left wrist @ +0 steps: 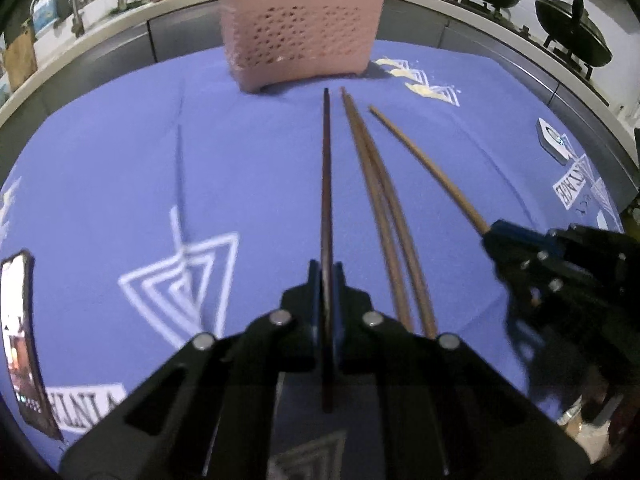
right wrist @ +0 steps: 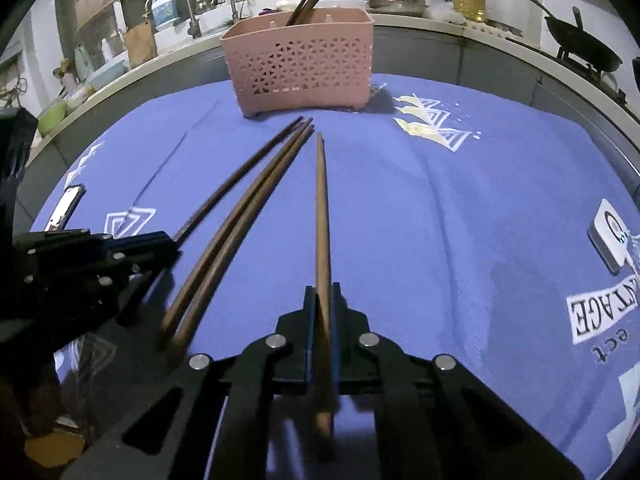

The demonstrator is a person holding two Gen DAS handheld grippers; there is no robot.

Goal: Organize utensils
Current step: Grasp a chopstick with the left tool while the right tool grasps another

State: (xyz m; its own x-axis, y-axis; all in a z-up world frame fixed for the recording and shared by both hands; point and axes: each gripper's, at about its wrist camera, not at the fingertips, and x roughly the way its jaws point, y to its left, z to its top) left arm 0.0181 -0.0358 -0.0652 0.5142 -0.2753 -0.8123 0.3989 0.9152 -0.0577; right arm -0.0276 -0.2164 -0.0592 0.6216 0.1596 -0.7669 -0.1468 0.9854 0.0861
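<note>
Both grippers, left (left wrist: 327, 276) and right (right wrist: 323, 296), have fingers clamped on a chopstick each; I see two loose chopsticks (left wrist: 384, 200) between, pink basket (left wrist: 300, 36) ahead at counter's far edge.

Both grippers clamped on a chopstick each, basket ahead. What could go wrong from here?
1. The left gripper and right gripper each pinch a long chopstick near one end; the far tips may swing or slip when lifted.
2. The two loose chopsticks lie between them and could get knocked.
3. The pink basket already holds sticks, which may block insertion.
</note>
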